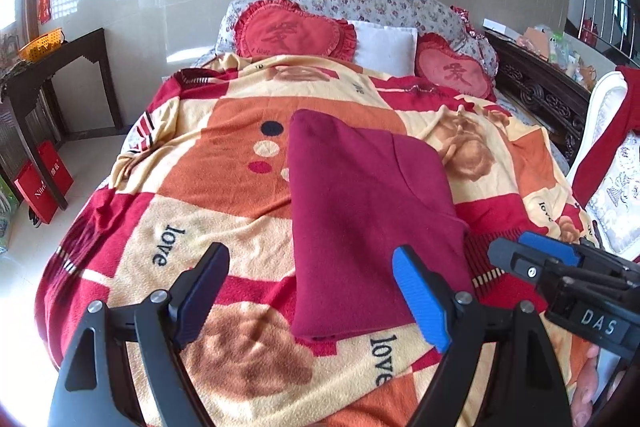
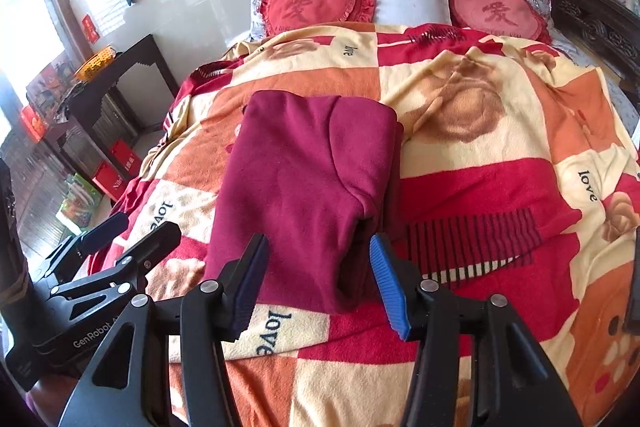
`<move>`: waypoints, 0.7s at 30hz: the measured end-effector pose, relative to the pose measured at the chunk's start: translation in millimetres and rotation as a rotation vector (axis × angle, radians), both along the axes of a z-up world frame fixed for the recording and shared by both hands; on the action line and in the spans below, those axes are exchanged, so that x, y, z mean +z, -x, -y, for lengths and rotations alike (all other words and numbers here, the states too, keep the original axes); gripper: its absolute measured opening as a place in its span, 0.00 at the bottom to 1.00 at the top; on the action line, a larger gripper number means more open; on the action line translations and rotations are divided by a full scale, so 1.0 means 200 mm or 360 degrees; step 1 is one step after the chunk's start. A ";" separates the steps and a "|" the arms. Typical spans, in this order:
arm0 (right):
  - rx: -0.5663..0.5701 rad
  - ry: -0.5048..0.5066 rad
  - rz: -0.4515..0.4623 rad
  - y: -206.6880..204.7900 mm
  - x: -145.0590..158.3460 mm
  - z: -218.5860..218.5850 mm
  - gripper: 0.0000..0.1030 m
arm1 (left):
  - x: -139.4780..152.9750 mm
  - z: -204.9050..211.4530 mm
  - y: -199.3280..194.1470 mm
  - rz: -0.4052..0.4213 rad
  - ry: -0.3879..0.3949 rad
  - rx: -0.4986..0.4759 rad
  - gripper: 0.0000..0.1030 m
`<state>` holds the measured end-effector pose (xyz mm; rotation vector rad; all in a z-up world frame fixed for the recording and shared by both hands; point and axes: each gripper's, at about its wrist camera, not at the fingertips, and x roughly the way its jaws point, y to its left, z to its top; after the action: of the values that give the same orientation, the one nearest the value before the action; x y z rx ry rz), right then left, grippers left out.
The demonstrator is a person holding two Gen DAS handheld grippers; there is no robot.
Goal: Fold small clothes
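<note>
Two grippers hang over a bed, and both have their fingers apart with nothing in them. I think the left gripper (image 1: pixel 308 291) sits above the near left part of the dark red cloth (image 1: pixel 360 211), and the right gripper (image 2: pixel 316 283) sits above its near edge. That cloth is the small piece of clothing, and it lies in the middle of the bright blanket (image 1: pixel 168 195), already folded into a neat long shape. It looks close to done, maybe with one more fold to go. If a finger grabs only the top layer, the folds could slip open. If a finger pinches the soft blanket too, it would lift and drag the cloth out of shape. Two red heart pillows (image 1: pixel 294 33) and a white pillow (image 1: pixel 384 45) sit at the far end, well apart from the cloth. A dark table (image 1: pixel 56 75) stands far left. Nothing blocks the way.
</note>
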<state>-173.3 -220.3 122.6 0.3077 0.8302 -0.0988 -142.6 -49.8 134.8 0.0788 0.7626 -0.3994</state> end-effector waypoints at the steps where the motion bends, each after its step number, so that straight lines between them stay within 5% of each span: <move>1: 0.0001 0.0010 0.0006 0.01 0.01 -0.01 0.32 | 0.01 0.00 0.01 0.0006 0.0002 -0.0001 0.85; 21: 0.0005 0.0225 0.0121 -0.02 0.01 -0.05 0.41 | -0.03 -0.01 -0.01 0.0006 -0.0020 0.0019 0.85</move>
<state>-168.4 -211.1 124.4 0.1759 0.7441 -0.1413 -139.9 -47.0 129.0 0.0869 0.7618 -0.3833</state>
